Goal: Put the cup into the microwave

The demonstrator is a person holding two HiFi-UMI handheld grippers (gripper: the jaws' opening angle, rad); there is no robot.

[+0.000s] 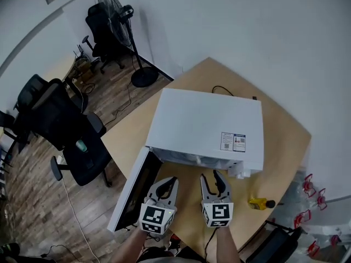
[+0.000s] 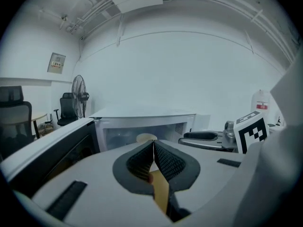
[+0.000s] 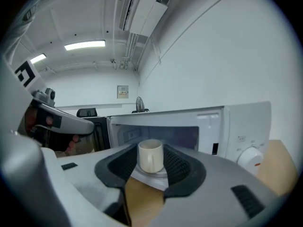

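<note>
The right gripper (image 1: 212,175) holds its jaws spread and empty at the mouth of the microwave (image 1: 203,125) – the cup (image 3: 150,156) stands upright just past the tips, inside the cavity, handle facing out. The left gripper (image 1: 169,182) sits beside it with jaws pressed together on nothing. The door (image 1: 133,190) hangs open to the left, over the edge of the wooden table (image 1: 279,141).

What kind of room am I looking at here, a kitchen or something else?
Most likely an office or lab room, not a kitchen: black swivel office chairs and a pedestal fan stand on a wood floor, and the microwave sits on a plain wooden table.
</note>
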